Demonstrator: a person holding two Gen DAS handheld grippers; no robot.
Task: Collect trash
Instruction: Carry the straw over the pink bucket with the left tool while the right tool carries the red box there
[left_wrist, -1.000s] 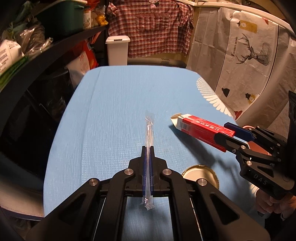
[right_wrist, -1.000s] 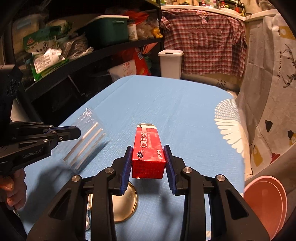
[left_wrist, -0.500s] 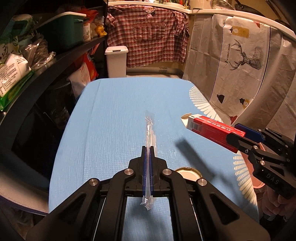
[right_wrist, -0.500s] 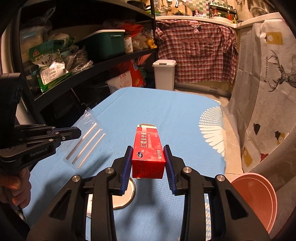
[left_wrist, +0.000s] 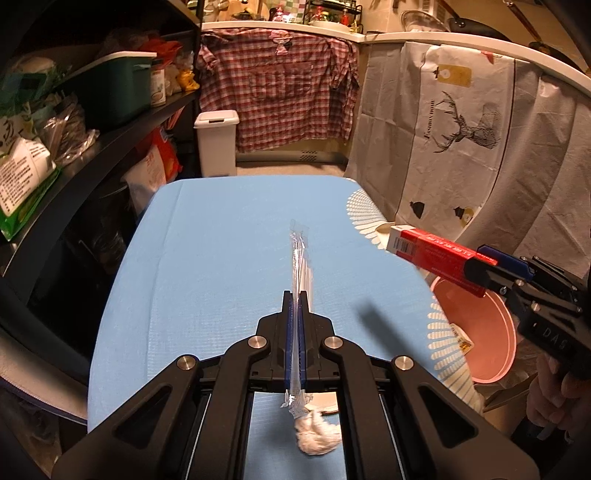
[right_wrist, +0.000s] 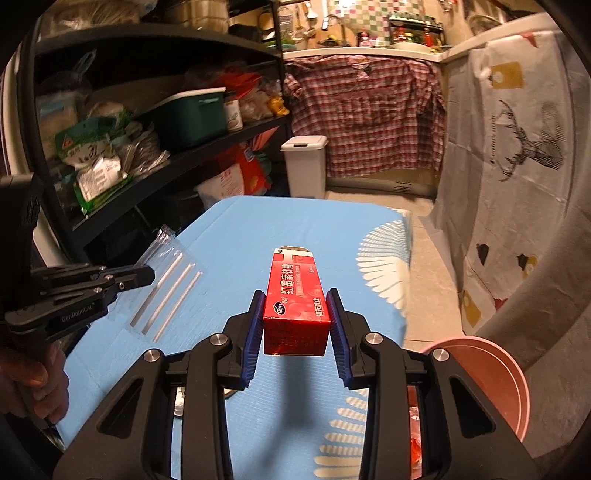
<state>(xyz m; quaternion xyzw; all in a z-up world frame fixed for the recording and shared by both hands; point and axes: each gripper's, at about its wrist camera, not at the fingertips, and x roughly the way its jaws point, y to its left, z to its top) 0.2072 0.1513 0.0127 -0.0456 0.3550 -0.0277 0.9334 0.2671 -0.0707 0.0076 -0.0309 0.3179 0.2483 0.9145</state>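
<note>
Now your left tongs (left_wrist: 294, 295) clench flat on the wrapper (left_wrist: 300, 254), mid-frame above the desk (left_wrist: 207, 258); your right tongs (right_wrist: 295, 314) grasp the box (right_wrist: 297, 291), both lifted clear, likely bound for the bin (right_wrist: 491, 373) at lower right.

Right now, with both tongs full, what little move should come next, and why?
Probably swing the right tongs, clamped on the red carton, over the pink bin and let go: the bin sits just right of the table, nearest that hand.
</note>
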